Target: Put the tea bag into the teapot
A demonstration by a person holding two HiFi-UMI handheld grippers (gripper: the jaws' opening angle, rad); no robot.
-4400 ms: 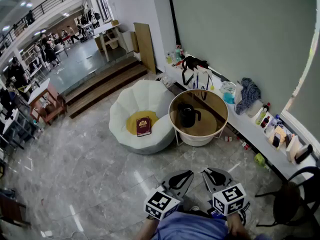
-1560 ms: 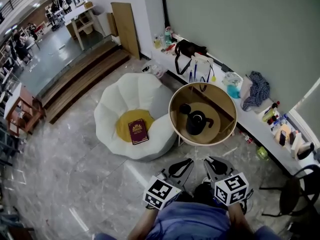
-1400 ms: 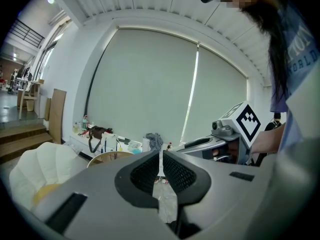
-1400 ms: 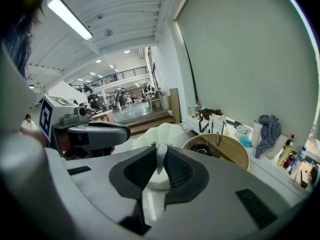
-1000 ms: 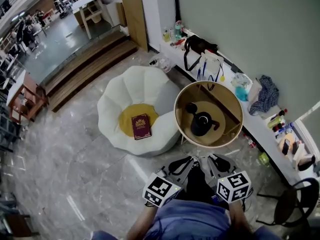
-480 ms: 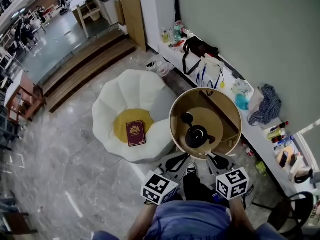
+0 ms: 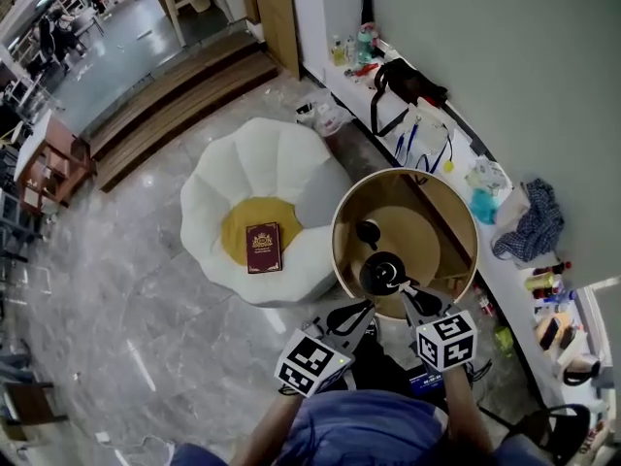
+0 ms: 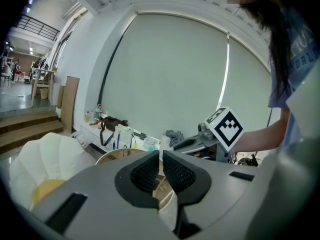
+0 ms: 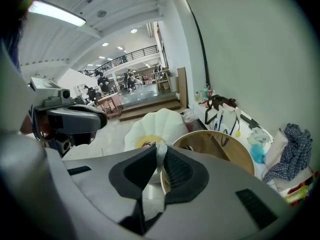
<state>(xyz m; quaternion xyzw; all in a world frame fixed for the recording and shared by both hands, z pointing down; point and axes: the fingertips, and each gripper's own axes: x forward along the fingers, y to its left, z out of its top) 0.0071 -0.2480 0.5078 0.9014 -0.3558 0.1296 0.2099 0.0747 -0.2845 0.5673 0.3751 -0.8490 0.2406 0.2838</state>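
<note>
— Where do we look from up top?
— From our head, steeply down. The round table point(image 7: 427, 236) sits right of centre, fairly near, with the white seat point(image 7: 233, 178) to its left.
— And lower down?
— We ride just behind the jaws. The left gripper point(image 8: 161, 156) view faces the grey wall point(image 8: 165, 74), the right gripper point(image 9: 159, 156) view the far hall point(image 9: 125, 79). All three views share table and seat.

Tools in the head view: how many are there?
2. The left tool is low centre, before the round table; the right tool beside it, tips near the black teapot.
</note>
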